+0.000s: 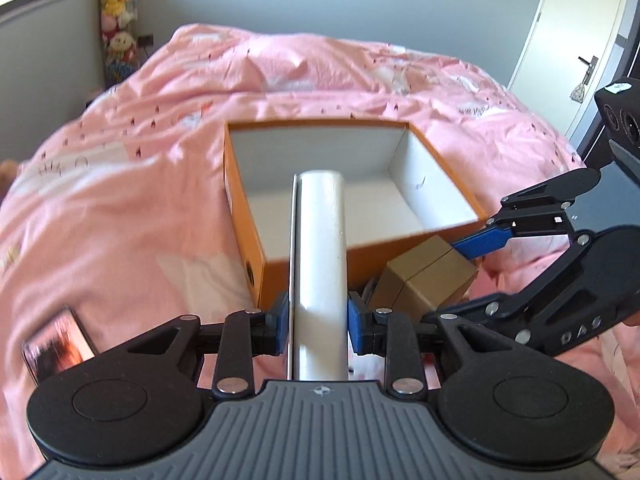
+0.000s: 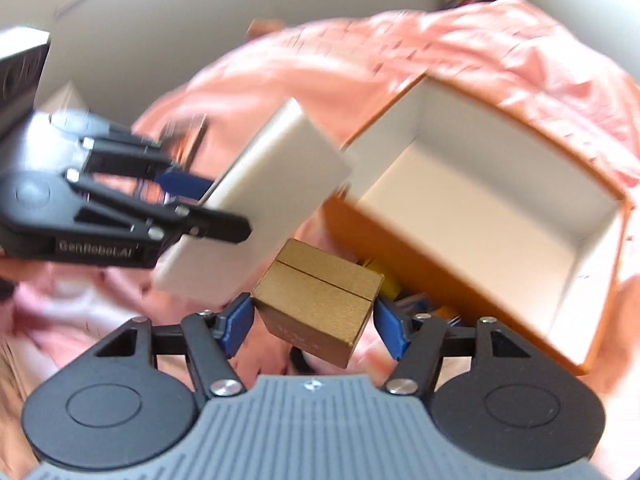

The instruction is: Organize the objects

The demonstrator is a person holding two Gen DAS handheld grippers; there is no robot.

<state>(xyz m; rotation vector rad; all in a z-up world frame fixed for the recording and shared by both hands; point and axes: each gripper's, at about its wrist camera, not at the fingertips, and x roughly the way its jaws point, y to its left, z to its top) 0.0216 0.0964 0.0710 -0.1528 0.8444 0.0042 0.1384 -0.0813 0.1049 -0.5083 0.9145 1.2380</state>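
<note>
Pink-quilted bed [image 1: 160,160] carries an open orange cardboard box w/ white interior [image 1: 244,216]. Left tongs [image 1: 318,322] clamp a flat white rectangular box [image 1: 322,240] above its rim; right tongs [image 2: 314,320] grip a small gold cube box [image 2: 320,304] just beside it.

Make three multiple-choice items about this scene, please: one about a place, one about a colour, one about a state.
1. Where does the orange box sit?
A. on the pink bed cover
B. on a wooden desk
C. on a shelf

2. What colour is the small box in the right gripper?
A. red
B. gold
C. green

3. What is the state of the left gripper?
A. wide open
B. shut on nothing
C. shut on the white box

Answers:
1 A: the pink bed cover lies all around the box.
2 B: its sides look metallic gold.
3 C: both blue pads press the white box.
</note>
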